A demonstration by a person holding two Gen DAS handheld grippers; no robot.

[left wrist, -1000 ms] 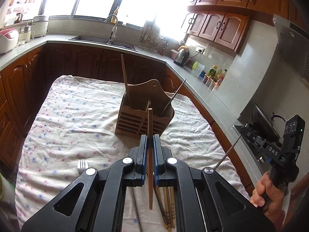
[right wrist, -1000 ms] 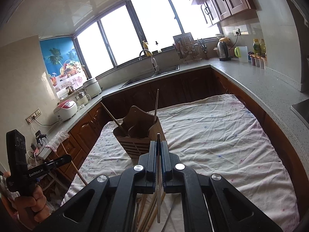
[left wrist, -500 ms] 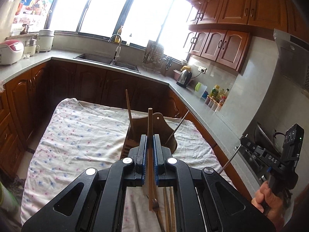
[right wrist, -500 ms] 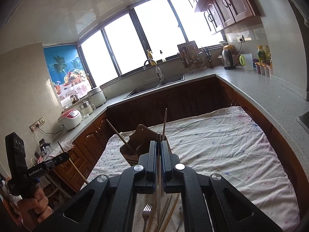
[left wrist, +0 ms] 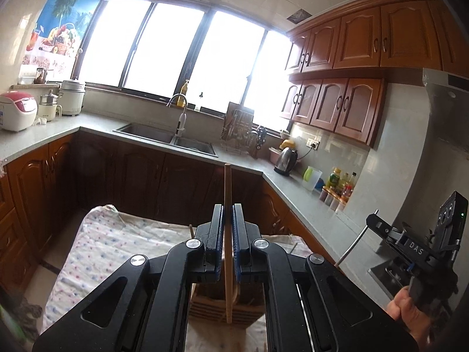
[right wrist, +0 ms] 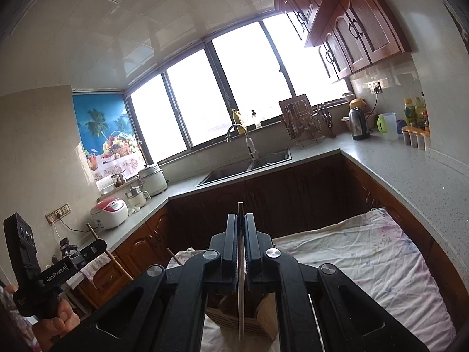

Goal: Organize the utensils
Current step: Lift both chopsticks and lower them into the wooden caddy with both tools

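Chopsticks sit one in each tool: the left tool point(left wrist: 228, 231) is clenched on a round wooden chopstick point(left wrist: 227, 193) standing upright between its blue-edged pads, and the right tool point(right wrist: 241, 237) is clenched on a thin metal chopstick point(right wrist: 241, 302), also upright; both hang above the slatted wooden utensil holder point(right wrist: 252, 325), which stands on the wrinkled floral cloth point(right wrist: 366, 258) over the counter. Dark wood cabinets point(left wrist: 140, 176) and a steel sink point(left wrist: 164, 138) lie beyond; each tool points nearly level, a hand point(left wrist: 410, 316) gripping the right one's handle.
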